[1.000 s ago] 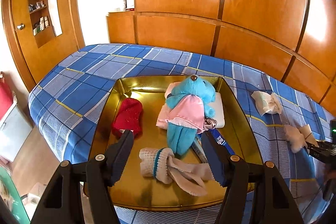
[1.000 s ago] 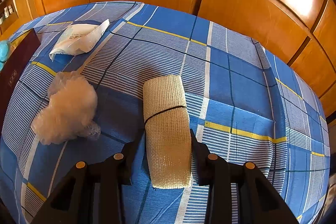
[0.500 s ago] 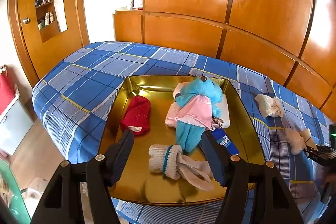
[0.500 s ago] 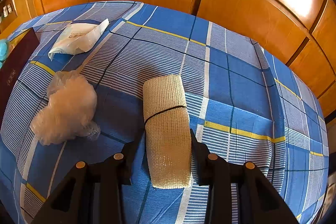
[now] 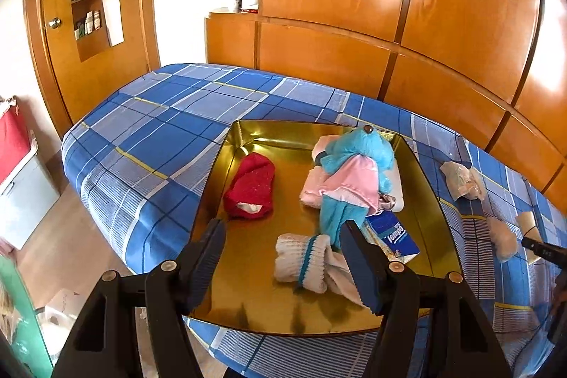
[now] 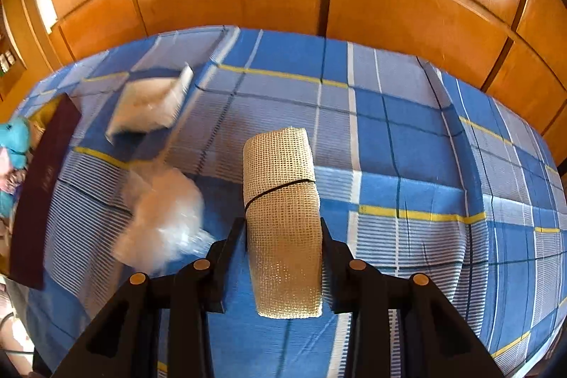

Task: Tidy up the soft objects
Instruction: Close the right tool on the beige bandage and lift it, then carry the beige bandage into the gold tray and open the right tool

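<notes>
A gold tray (image 5: 219,179) sits on the blue plaid bed. It holds a red sock (image 5: 251,186), a blue plush in a pink dress (image 5: 351,179), a white rolled sock (image 5: 304,257) and a blue tissue pack (image 5: 397,236). My left gripper (image 5: 283,254) is open and empty, above the tray's near edge. My right gripper (image 6: 283,236) is shut on a beige mesh roll (image 6: 280,201), lifted off the bed. A white fluffy puff (image 6: 163,218) and a white packet (image 6: 149,105) lie on the bed to its left.
Wooden wardrobe panels (image 5: 425,23) run behind the bed. The tray's dark outer wall (image 6: 39,193) shows at the left of the right wrist view. The puff (image 5: 501,236) and the packet (image 5: 460,179) also lie right of the tray. The bed edge drops to the floor (image 5: 63,247) at left.
My right gripper has lifted the mesh roll off the bed and moved; the view is blurred. My left gripper has pulled back and up from the tray, still open.
</notes>
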A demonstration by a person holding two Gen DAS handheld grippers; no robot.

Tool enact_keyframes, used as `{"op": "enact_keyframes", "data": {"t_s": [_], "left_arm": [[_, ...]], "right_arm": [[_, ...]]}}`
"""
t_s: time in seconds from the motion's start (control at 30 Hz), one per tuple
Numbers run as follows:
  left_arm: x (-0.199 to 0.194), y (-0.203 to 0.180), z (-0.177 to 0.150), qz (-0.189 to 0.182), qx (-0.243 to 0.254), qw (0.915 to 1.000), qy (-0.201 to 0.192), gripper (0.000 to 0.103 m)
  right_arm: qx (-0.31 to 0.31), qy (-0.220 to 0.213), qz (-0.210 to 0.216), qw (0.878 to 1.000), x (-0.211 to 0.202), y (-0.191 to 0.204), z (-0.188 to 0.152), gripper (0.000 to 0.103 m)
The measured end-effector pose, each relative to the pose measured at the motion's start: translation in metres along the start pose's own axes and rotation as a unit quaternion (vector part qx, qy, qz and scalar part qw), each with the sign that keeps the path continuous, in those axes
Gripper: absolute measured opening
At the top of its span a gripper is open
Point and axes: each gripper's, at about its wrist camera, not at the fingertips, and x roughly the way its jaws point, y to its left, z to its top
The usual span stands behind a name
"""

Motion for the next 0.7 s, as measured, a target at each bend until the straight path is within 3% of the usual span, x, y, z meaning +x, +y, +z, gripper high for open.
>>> {"op": "enact_keyframes", "data": {"t_s": [0.43, 0.7], "left_arm": [[0.002, 0.013, -0.004, 0.002, -0.013, 0.9999, 0.002, 0.068], [0.003, 0.022, -0.007, 0.004, -0.02, 0.9998, 0.005, 0.068]], "right_arm": [[-0.054, -0.033, 0.069, 0.996, -0.036, 0.067, 0.012, 0.036], [-0.138, -0.042, 0.134, 0.98, -0.055, 0.142, 0.018, 0.036]]}}
